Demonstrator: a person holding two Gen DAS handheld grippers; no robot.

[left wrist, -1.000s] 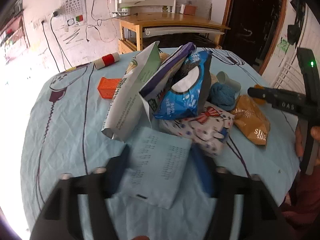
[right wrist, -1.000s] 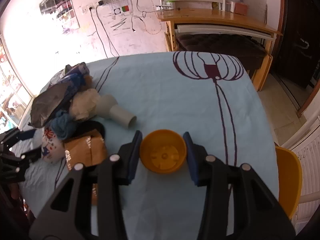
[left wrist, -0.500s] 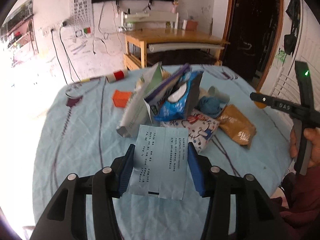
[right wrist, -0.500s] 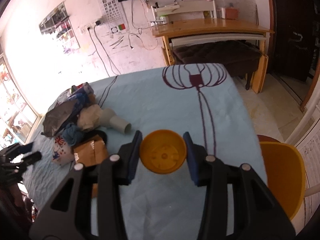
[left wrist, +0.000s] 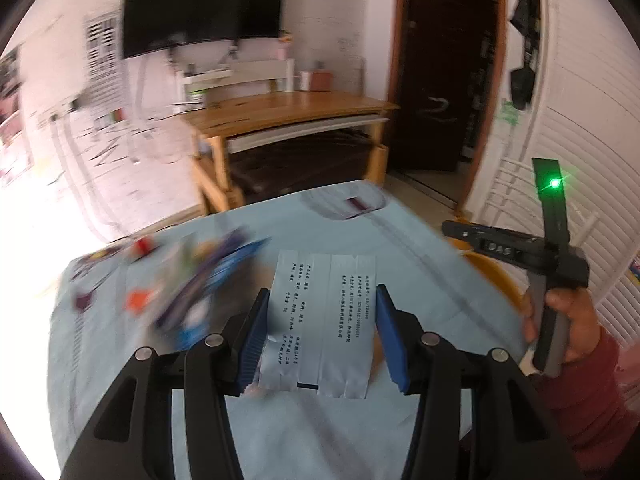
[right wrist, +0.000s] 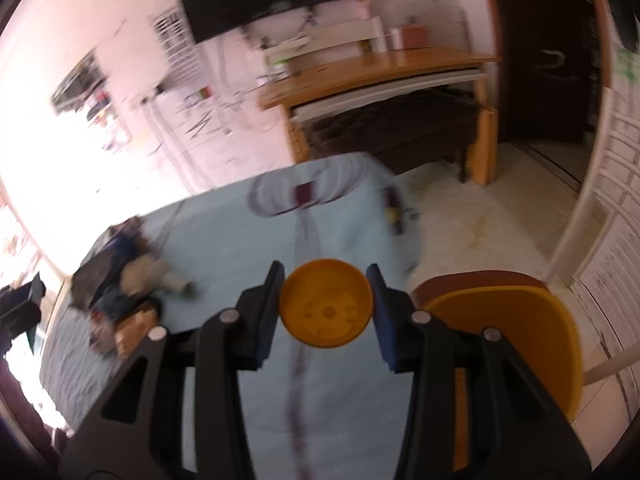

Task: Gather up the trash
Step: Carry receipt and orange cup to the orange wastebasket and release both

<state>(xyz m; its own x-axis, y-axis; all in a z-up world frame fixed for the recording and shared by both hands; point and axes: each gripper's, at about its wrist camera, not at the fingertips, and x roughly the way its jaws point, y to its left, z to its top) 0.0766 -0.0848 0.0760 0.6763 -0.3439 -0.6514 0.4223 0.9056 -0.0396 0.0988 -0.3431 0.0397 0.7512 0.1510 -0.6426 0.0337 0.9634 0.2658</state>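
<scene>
Trash is in both my grippers. My left gripper (left wrist: 320,312) holds a receipt (left wrist: 324,320), a pale blue slip with small black print. It stands up between the two blue pads (left wrist: 256,336), and its side edges touch them, so the jaws are partly closed on the paper. The receipt is up in the air, above the table (left wrist: 320,432).

My right gripper (right wrist: 326,304) holds a yellow cup (right wrist: 326,310). I look right into its round mouth and see its bottom. The jaws sit narrow, one pad pressing each side of the cup. It too is off the table, above the light blue cloth (right wrist: 224,240) with the dark red drawing on it.

The rest of the trash pile (right wrist: 120,284) lies on the table, on the left in the right view. It is blurred (both views smear a lot), so I can only make out dark bags, something tan and something blue. In the left view the pile (left wrist: 192,280) is a smear of purple, blue and orange, left of the receipt.

A yellow chair (right wrist: 516,340) stands at the table's right edge. In the left view I can see a hand (left wrist: 568,328) with a dark red sleeve, gripping the right gripper's handle, which shows a green light. Behind the table there is a wooden desk (left wrist: 292,112), and a black screen (left wrist: 204,8) hangs on the wall.
</scene>
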